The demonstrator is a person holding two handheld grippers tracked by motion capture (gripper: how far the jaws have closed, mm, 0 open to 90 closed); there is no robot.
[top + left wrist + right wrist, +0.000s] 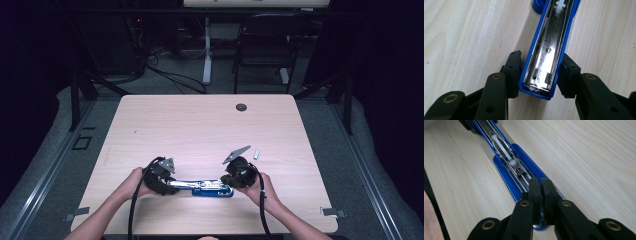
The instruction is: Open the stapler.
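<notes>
The desk [200,125] fills the middle of the high view, pale wood grain, with a small dark grommet hole [241,107] near its far edge. Beyond it a black chair [264,45] stands on the grey floor, next to a white desk leg.

Down at the near edge, two forearms come in from the bottom, one hand on each gripper. Between them lies the stapler [205,187], blue, opened out flat and stretched left to right across the desk.

The left gripper [540,72] has the stapler's left end: its pads sit on both blue side walls, pinching the arm, and the left gripper view looks straight down into the shiny metal channel inside. In the high view this gripper [162,177] sits just left of the stapler.

The right gripper [541,188] is over the other end, its pads pressed together with barely a slit between them, tips down on the metal rail in the middle of the blue base. Whether they nip a thin part of that rail, I cannot tell. In the high view it [239,175] sits at the stapler's right end.

Smallest of all: a little silvery strip [256,154] lies alone on the desk, just beyond the right gripper.
</notes>
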